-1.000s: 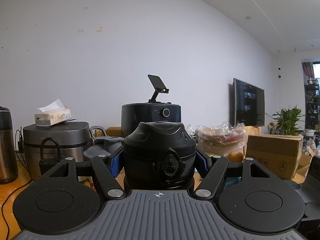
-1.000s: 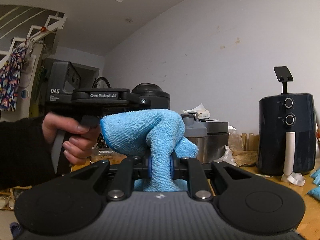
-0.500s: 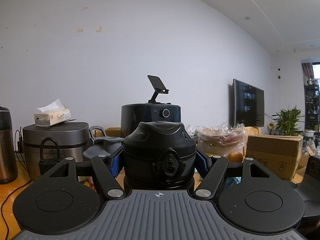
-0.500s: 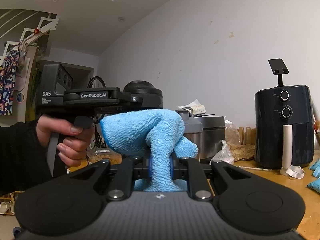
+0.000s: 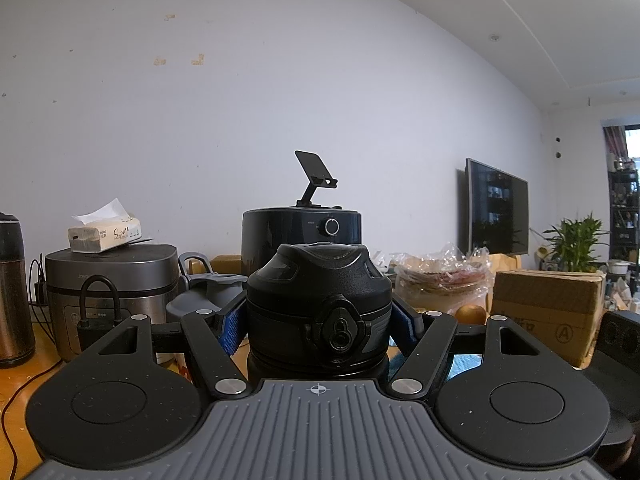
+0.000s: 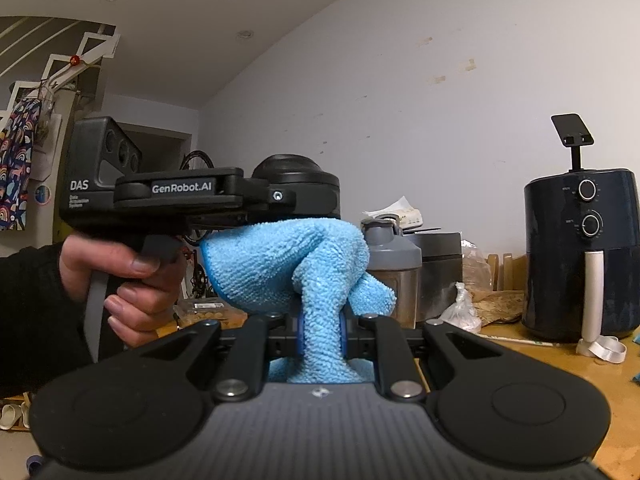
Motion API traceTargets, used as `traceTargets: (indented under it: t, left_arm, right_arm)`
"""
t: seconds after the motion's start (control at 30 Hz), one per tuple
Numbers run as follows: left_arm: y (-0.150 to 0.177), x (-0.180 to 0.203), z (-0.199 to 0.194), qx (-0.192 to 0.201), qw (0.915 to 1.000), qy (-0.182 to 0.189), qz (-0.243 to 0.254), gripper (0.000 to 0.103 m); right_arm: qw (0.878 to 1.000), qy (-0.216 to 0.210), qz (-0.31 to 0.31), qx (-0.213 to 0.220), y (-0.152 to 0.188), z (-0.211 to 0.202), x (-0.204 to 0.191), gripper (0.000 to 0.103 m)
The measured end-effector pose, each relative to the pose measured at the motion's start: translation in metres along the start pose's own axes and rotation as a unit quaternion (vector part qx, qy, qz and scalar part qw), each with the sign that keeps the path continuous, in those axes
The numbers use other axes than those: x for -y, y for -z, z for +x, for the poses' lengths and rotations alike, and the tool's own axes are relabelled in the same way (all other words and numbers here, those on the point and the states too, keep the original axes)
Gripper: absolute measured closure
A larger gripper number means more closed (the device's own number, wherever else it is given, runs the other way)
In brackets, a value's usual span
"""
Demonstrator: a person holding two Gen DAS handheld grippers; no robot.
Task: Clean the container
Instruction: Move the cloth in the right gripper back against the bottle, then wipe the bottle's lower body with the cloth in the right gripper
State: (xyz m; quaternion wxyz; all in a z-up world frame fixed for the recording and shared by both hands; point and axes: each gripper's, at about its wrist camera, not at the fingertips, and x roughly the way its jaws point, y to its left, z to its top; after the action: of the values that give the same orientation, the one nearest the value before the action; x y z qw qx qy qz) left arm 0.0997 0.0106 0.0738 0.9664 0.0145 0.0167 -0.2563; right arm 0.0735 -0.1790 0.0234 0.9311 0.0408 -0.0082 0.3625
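Black container [image 5: 319, 304] with domed lid, lock icon on front – clamped upright in left gripper [image 5: 319, 322]. Right gripper [image 6: 320, 334] pinched on blue cloth [image 6: 296, 268].

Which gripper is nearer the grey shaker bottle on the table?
Cannot tell. The grey shaker bottle stands past the right gripper, behind its blue cloth, and behind the left gripper, beside its black bottle.

Beyond the claw stands a black air fryer [image 5: 302, 232] (a phone stand [image 5: 316, 176] on top); left of it a rice cooker [image 5: 112, 276] bearing a tissue pack [image 5: 105, 234]; right, a cardboard box [image 5: 548, 304].
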Motion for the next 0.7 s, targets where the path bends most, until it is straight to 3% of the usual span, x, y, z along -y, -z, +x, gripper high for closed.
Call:
traceTargets:
  t: [0.7]
  left_arm:
    - [-0.0006, 0.0009, 0.0002, 0.0, 1.0, 0.001, 0.001, 0.035]
  right_arm:
    - [1.0, -0.004, 0.021, 0.004, -0.0077, 0.009, 0.0008, 0.093]
